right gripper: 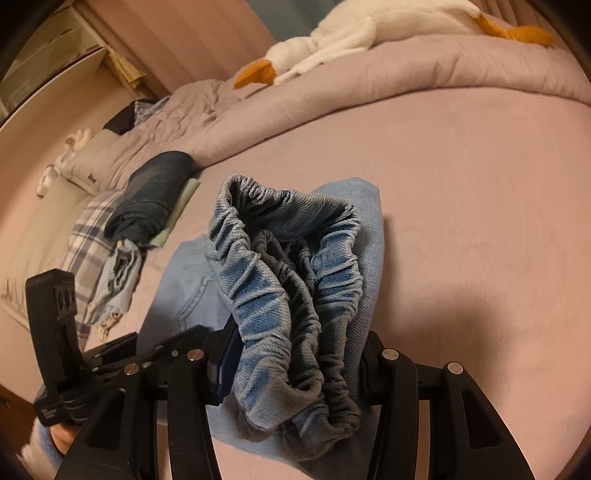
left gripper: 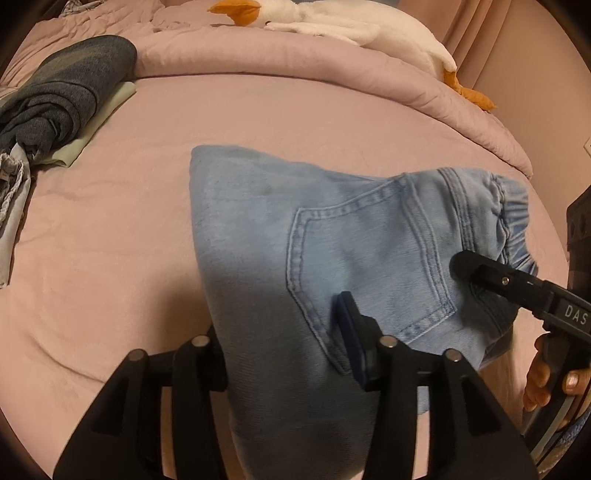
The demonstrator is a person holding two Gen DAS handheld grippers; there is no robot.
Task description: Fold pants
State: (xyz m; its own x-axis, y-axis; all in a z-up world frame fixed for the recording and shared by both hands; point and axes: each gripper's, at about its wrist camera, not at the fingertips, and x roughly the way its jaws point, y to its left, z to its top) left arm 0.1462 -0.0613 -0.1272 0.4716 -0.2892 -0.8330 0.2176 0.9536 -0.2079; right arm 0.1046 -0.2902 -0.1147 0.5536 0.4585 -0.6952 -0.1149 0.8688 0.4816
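Light blue jeans (left gripper: 295,236) hang folded over the pink bed sheet (left gripper: 110,229), back pocket facing me in the left wrist view. My left gripper (left gripper: 284,354) is shut on the jeans' fabric near the pocket. My right gripper (right gripper: 295,362) is shut on the bunched elastic waistband (right gripper: 291,266). It shows in the left wrist view at the right (left gripper: 480,269), on the waistband end. The left gripper's body shows at the lower left of the right wrist view (right gripper: 74,350).
A folded dark blue garment (left gripper: 70,92) on a pale green one lies at the bed's left, with a plaid cloth (right gripper: 88,236) beside it. A pink duvet (left gripper: 295,59) and a white plush goose (left gripper: 332,22) lie at the back.
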